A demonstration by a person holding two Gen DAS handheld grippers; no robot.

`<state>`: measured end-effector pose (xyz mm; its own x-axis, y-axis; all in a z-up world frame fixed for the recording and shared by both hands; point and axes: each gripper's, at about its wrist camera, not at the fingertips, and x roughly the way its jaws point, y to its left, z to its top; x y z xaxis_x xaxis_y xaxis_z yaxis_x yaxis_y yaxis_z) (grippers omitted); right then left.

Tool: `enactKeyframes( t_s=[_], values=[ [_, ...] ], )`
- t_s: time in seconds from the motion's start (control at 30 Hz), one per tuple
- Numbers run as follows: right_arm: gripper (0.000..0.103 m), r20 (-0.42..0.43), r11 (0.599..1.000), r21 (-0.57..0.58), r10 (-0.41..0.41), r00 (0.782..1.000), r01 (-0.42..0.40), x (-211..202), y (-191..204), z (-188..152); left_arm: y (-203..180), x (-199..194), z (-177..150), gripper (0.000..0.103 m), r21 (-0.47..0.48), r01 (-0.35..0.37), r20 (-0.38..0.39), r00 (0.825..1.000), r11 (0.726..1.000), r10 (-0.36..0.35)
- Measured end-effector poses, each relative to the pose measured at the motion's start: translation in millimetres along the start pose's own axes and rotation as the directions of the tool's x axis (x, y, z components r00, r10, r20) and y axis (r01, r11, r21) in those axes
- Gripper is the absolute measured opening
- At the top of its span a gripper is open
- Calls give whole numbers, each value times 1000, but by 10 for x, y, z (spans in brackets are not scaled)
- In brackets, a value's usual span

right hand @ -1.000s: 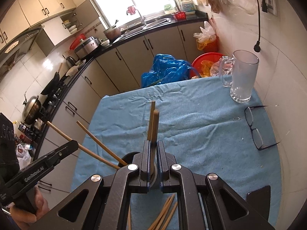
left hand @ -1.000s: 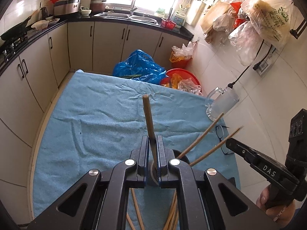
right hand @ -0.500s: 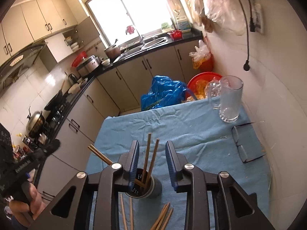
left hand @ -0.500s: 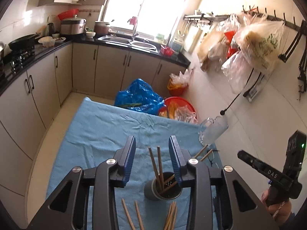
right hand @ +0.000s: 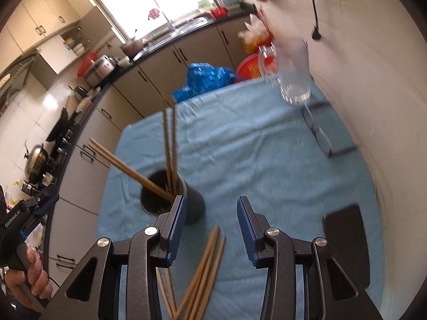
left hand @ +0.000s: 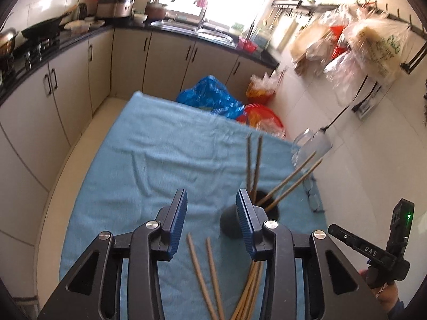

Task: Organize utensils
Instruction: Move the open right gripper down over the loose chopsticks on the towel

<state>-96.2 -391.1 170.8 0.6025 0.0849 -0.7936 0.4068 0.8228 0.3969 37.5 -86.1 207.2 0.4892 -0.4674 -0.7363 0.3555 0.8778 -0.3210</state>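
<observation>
A dark round holder [left hand: 231,224] [right hand: 196,205] stands on the blue cloth with several wooden chopsticks [left hand: 253,165] [right hand: 168,144] upright or leaning in it. More loose chopsticks [left hand: 205,274] [right hand: 205,264] lie on the cloth in front of it. My left gripper [left hand: 211,218] is open and empty, above the loose chopsticks and left of the holder. My right gripper [right hand: 210,221] is open and empty, above the loose chopsticks and right of the holder. The right gripper [left hand: 368,253] also shows at the right edge of the left wrist view.
A glass mug [right hand: 293,74] and a pair of glasses [right hand: 320,136] sit at the far right of the blue-clothed table [left hand: 149,154] by the tiled wall. A black phone [right hand: 347,237] lies near right. Kitchen cabinets and bags stand beyond the table.
Both grippers opened and let their chopsticks drop into the holder, then drew back and up. The left gripper shifted left, the right gripper shifted right.
</observation>
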Motion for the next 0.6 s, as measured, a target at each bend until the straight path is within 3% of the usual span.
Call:
enactKeyframes(
  t_s=[0.27,0.5,0.6],
  values=[
    [43,-119,998,58,-30,992,37,334,-144,-425,214,228,-512,40,-35,-7,-123,992,999,2],
    [21,-250,992,125,12,968,20,711,-220,-769,356,352,-851,40,-42,-14,-215,977,999,4],
    [19,-285,990,139,18,958,22,852,-208,-859,432,351,-915,40,-38,-18,-238,971,999,9]
  ],
)
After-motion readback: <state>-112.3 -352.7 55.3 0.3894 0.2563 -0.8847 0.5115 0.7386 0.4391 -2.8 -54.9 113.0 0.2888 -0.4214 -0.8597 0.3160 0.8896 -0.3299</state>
